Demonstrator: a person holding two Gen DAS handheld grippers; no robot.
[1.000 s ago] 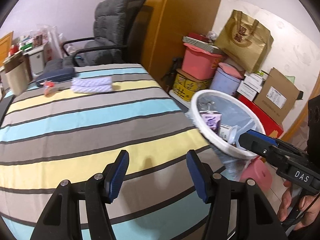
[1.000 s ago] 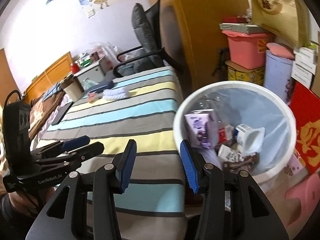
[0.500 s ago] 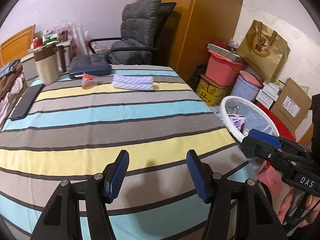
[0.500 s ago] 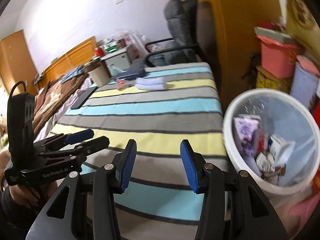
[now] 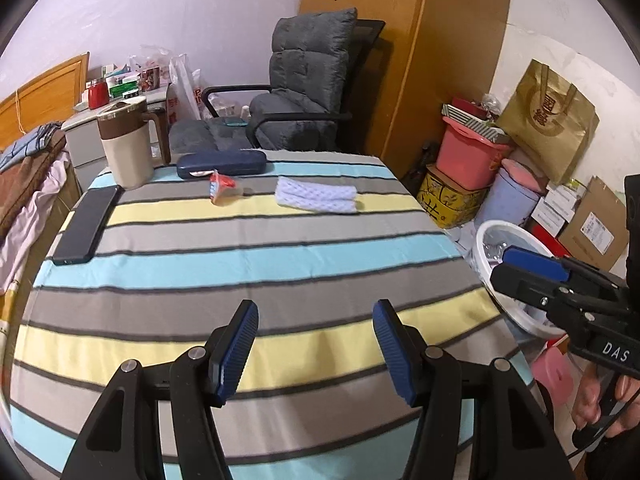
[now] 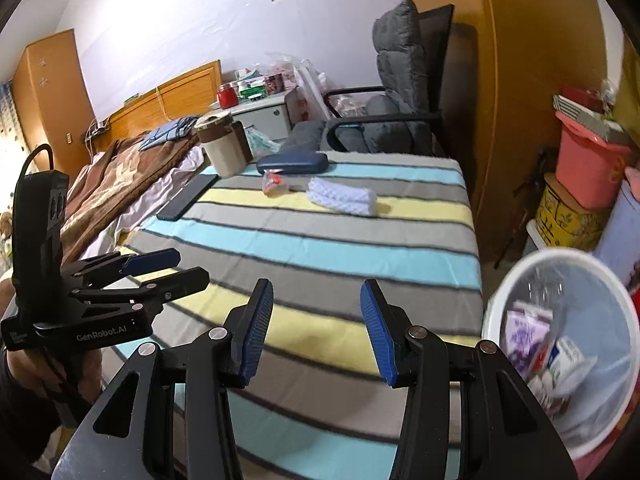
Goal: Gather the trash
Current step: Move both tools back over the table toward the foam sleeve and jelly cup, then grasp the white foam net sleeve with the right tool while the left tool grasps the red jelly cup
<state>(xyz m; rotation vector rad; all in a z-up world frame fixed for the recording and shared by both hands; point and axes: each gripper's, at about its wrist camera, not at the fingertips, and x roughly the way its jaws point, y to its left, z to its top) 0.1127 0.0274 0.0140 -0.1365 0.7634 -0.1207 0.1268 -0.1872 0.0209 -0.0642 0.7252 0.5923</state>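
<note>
The crumpled wrapper [image 5: 221,189], red, white and blue, lies at the far end of the striped table [image 5: 248,264], at about 12 o'clock from the left gripper [image 5: 314,346]; its long axis runs roughly from 7 to 1 o'clock in the left wrist view, though which end leads is too small to tell. Nearest, the left gripper hangs over the near stripes with jaws apart and nothing between them, and the right gripper [image 6: 316,330] does the same, released and bare. At 3 o'clock, off the table's right edge, the white trash bin [image 6: 500,292] stands on the floor, lined with clear plastic and holding a purple carton [image 6: 524,336], a white box and other blurred scraps. Farther off, a folded white cloth [image 5: 316,200] lies just right of the wrapper, a dark phone [image 5: 86,226] at 10 o'clock, a navy case [image 5: 222,164] just behind the wrapper, and a beige jug [image 5: 128,148] at the far left corner
</note>
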